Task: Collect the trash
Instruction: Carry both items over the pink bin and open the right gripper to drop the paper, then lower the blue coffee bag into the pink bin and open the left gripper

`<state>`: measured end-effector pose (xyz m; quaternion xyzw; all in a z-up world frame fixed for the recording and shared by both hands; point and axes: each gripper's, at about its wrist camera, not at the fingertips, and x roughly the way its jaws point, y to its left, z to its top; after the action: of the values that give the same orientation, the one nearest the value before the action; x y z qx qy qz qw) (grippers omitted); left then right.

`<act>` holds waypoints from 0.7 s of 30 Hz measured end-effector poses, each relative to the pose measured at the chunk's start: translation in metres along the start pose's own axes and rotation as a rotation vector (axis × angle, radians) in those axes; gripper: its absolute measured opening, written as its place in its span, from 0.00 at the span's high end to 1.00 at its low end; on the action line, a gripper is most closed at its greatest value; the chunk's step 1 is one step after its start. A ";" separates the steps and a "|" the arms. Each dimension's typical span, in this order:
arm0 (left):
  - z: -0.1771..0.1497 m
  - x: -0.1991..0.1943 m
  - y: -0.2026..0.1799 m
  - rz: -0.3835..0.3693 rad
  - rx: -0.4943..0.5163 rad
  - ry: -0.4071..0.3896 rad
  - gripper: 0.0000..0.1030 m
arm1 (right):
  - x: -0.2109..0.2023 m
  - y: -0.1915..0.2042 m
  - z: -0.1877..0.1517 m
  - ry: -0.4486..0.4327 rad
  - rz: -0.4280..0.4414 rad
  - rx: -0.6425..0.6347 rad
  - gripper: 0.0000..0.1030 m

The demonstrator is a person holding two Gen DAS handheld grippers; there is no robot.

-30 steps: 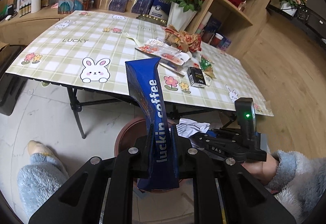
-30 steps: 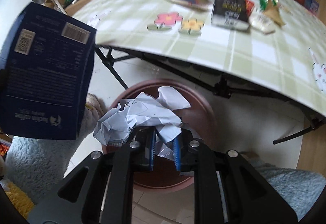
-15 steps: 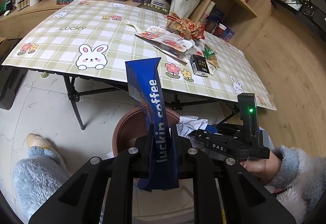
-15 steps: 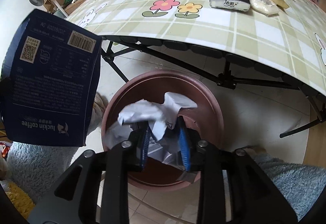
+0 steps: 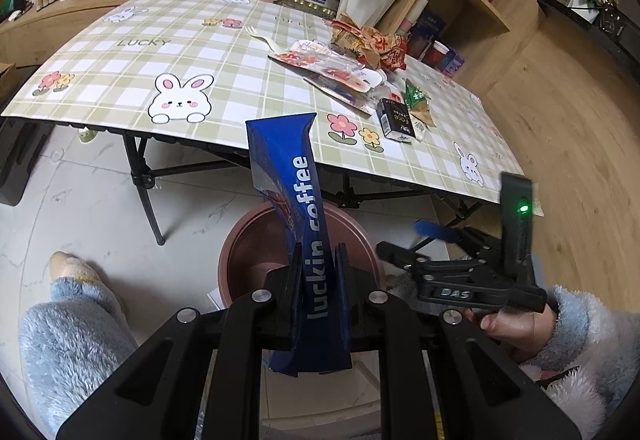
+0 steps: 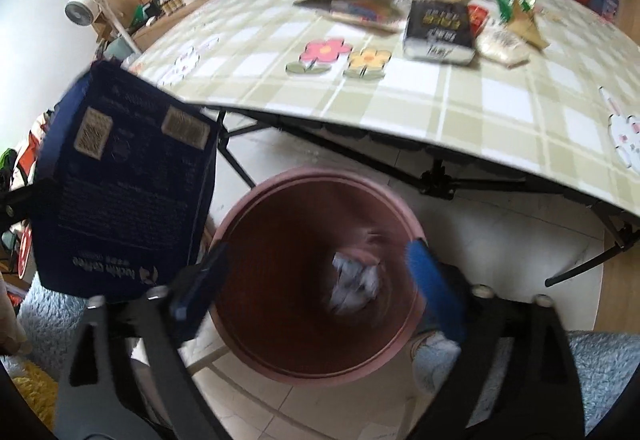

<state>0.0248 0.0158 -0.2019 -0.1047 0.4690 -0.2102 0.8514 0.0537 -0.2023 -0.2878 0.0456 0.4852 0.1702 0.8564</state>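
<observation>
1. The box [image 5: 306, 240] is being held clenched in the left gripper [image 5: 318, 280], long axis upright, just above the bin [image 5: 240, 252].
2. The right gripper [image 6: 316, 280] jaws are opening, empty, directly over the paper [image 6: 354, 282] lying in the bin.

Your left gripper [image 5: 318, 264] is clamped on the blue luckin coffee bag [image 5: 298, 199], right over the brown bin [image 5: 240, 248]. Your right gripper [image 5: 416, 238] hangs beside it, jaws opening, nothing between them. Wrappers [image 5: 360, 63] litter the table [image 5: 180, 51].
</observation>
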 end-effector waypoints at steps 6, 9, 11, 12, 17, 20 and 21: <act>-0.002 0.010 0.006 -0.010 -0.030 0.047 0.86 | -0.019 -0.001 0.006 -0.103 -0.029 0.018 0.06; -0.003 0.020 0.008 -0.020 -0.049 0.087 0.86 | -0.027 -0.006 0.009 -0.155 -0.056 0.038 0.06; -0.002 0.028 0.010 -0.029 -0.057 0.113 0.86 | -0.032 -0.010 0.010 -0.183 -0.077 0.050 0.06; -0.001 0.033 0.012 -0.030 -0.059 0.125 0.86 | -0.034 -0.012 0.010 -0.192 -0.082 0.055 0.06; 0.007 0.060 0.021 -0.042 -0.090 0.175 0.86 | -0.035 -0.021 0.008 -0.208 -0.104 0.079 0.06; 0.011 0.080 0.024 -0.055 -0.116 0.208 0.86 | -0.037 -0.025 0.007 -0.215 -0.108 0.095 0.06; 0.012 0.086 0.023 -0.060 -0.115 0.218 0.86 | -0.036 -0.026 0.008 -0.215 -0.110 0.098 0.06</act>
<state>0.0815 -0.0032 -0.2687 -0.1439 0.5668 -0.2186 0.7812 0.0495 -0.2378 -0.2608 0.0788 0.3999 0.0934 0.9084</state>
